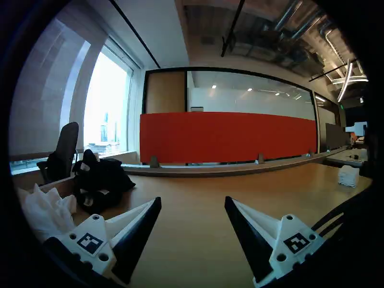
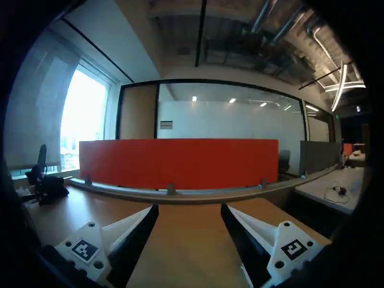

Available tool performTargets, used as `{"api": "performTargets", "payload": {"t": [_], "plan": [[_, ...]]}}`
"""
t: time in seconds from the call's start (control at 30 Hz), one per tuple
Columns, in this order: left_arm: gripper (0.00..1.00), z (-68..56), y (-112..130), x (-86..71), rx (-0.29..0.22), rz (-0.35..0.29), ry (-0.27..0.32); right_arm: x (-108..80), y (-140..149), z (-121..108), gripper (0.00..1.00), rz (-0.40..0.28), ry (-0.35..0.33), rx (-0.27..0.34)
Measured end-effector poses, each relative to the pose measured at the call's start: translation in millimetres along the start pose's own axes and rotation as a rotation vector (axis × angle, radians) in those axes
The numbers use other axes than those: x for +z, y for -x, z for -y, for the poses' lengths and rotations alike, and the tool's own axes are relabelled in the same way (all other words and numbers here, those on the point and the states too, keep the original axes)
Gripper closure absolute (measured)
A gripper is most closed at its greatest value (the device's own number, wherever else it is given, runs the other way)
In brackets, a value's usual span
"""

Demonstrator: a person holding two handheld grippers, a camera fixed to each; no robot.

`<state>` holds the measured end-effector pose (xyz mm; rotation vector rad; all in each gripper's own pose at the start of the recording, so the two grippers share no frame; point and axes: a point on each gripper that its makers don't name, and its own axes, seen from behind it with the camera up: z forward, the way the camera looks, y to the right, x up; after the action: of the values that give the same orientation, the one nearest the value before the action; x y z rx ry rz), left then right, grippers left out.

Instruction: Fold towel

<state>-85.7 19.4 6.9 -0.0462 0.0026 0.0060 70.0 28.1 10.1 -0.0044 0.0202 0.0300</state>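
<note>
pointed left hand-held gripper (image 1: pixel 192 198), smooth wooden desk (image 1: pixel 192 242)

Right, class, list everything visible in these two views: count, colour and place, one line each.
crumpled white cloth towel: one, white, desk's left edge
folded white cloth towel: one, white, desk's far right
black soft-looking heap: one, black, desk's left side
long wooden desk: one, light brown, beneath both tongs
red divider panel: one, red, along desk's back edge
black office chair: one, black, beside the window
left tongs: one pair, white and black, open above desk
right tongs: one pair, white and black, open above desk
</note>
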Motion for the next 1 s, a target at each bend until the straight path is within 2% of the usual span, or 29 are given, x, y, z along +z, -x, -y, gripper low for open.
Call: {"api": "performTargets", "payload": {"t": [0.2,0.4,1.0], "plan": [[0.02,-0.2,0,0.1,0.0,0.0,0.0,-2.9,16,2,0.0,-0.027,0.001,0.009],[0.02,-0.2,0,0.3,0.0,0.0,0.0,-4.0,31,5,0.0,-0.035,0.0,0.051],[0.02,0.0,-1,-0.3,0.0,0.0,0.0,-6.1,76,1,0.0,-0.019,0.021,0.057]]}}
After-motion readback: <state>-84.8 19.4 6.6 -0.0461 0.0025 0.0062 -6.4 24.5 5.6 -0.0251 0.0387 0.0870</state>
